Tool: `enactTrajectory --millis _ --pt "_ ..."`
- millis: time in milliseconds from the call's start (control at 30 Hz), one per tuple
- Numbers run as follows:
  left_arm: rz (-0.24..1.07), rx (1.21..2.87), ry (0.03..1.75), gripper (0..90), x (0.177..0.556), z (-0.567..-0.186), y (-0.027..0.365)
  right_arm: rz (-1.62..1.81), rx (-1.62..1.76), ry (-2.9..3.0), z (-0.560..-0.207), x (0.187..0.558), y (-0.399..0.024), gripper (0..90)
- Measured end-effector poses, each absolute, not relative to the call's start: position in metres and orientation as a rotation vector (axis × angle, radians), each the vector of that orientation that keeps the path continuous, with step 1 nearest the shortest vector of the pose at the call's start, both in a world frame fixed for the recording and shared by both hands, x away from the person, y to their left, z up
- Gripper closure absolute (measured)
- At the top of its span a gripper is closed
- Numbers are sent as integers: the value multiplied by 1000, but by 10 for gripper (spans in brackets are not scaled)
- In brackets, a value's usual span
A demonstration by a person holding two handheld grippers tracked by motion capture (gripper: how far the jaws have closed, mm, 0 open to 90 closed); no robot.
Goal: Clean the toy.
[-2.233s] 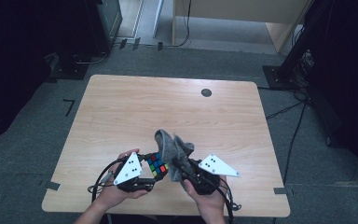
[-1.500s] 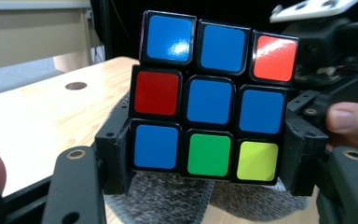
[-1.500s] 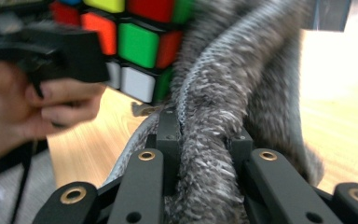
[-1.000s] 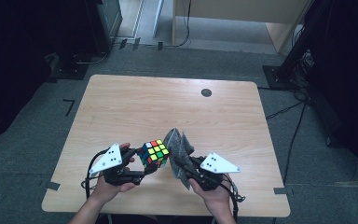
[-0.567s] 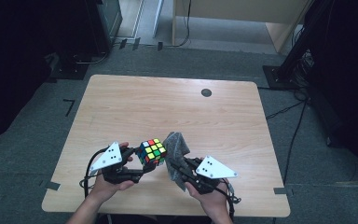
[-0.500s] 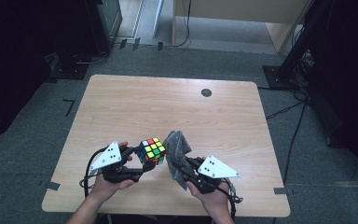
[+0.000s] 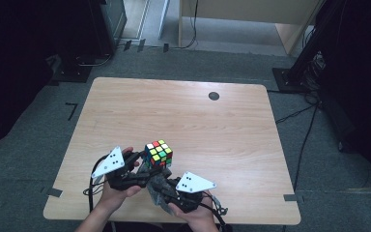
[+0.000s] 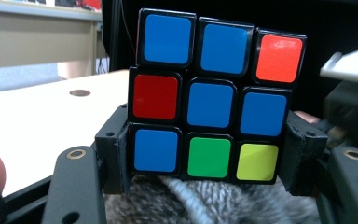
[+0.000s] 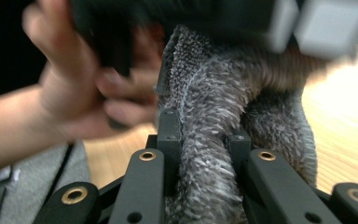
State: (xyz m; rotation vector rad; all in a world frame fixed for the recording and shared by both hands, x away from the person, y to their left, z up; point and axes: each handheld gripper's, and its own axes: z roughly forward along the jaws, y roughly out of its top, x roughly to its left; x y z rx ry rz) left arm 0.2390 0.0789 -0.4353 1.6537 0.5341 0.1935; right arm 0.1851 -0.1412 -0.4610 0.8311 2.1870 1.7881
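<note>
A scrambled puzzle cube [image 7: 158,153] is held above the table's near edge, with my left gripper [image 7: 142,162] shut on it. In the left gripper view the cube [image 8: 214,98] shows a mostly blue face, clamped at its lower row between the two black jaws of the left gripper [image 8: 205,163]. My right gripper [image 7: 162,186] is shut on a bunched grey fuzzy cloth [image 7: 157,186] and sits just under and to the near side of the cube. The cloth [image 9: 223,121] rises between the right gripper [image 9: 200,140] jaws and reaches up beneath the cube; cloth [image 8: 205,200] also lies below the cube.
The wooden table [image 7: 183,116] has a small dark round hole [image 7: 214,95] near its far right. Tape marks sit at its near corners. Dark equipment stands [image 7: 299,72] and cables surround it on the grey floor. The person's left hand [image 9: 84,93] is close in front of the right gripper.
The right gripper with the cloth has shifted left and slightly down, coming under the cube. The left gripper and cube have stayed about where they were.
</note>
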Motion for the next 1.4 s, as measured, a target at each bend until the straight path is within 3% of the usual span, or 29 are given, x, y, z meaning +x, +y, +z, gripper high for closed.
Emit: enactTrajectory --millis 433,800,1200,1267,1400 --pt "193 1603 569 339 244 -429 91 1834 1217 1886 -463 205 -197 760" --pt "183 1647 535 340 239 -432 80 1839 945 2112 -461 183 -142 752" --pt "216 1660 561 340 243 -435 85 1602 1243 1802 -464 211 -214 744" --pt "237 1677 559 340 243 -436 84 1525 1284 1756 -466 215 -226 690" --pt "269 1712 552 340 241 -438 79 1503 1407 1753 -469 224 -240 441"
